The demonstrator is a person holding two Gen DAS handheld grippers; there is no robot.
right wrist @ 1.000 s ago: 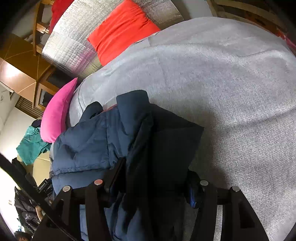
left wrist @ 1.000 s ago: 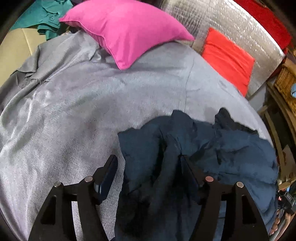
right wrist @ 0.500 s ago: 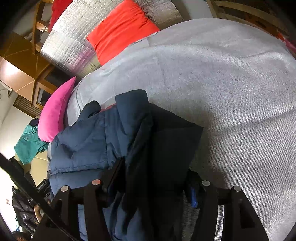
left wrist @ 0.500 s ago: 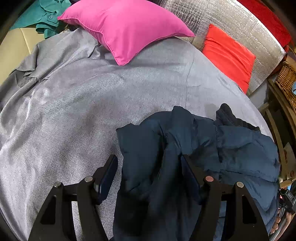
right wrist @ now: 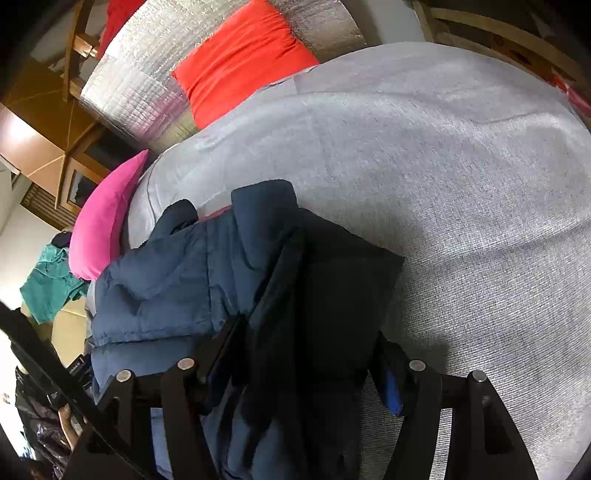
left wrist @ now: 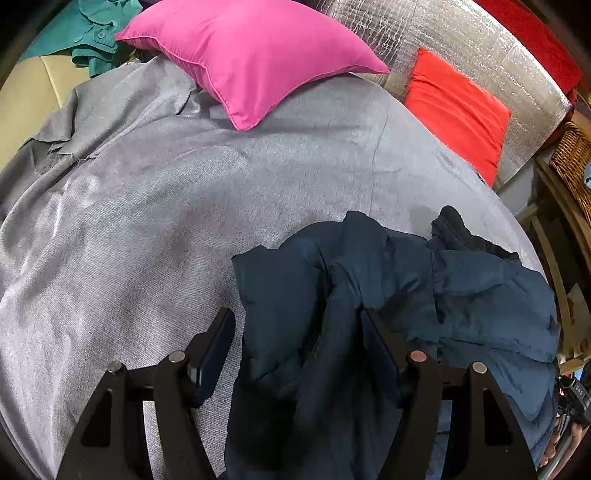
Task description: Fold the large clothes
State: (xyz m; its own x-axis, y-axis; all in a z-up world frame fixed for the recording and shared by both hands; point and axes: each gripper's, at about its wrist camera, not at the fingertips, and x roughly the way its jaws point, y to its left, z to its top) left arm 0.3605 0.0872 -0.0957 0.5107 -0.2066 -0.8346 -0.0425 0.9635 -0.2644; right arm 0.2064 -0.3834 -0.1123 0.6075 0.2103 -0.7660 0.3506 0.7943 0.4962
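Grey bedspread [left wrist: 155, 206] filled most of both views, creased at its far-left edge in the left wrist view. Silver quilted headboard [left wrist: 454, 48] behind it, with a red cushion [left wrist: 458, 110] leaning against the foil and a pink pillow [left wrist: 255, 51] lying on the spread's far side. Teal garment [left wrist: 88, 33] heaped beyond the pink pillow; wicker basket [left wrist: 572, 166] off the right edge.

Navy jacket [left wrist: 461, 295] bunched on the near part of the spread, well apart from both cushions. Long axis hard to judge in that crumpled state; in the left wrist view spread roughly left to right, with a darker fleecy edge poking up toward the headboard.

No legible brand or label on the jacket. Small white letters on a dark object at the left view's lower right edge, too small to read surely.

Left gripper [left wrist: 299, 347] stood wide apart, a thick fold of jacket hanging between the fingers and touching the right one only, not pinched. Right gripper [right wrist: 306, 354] likewise spread wide, dark jacket fabric filling the gap; whether gripped, cannot tell.
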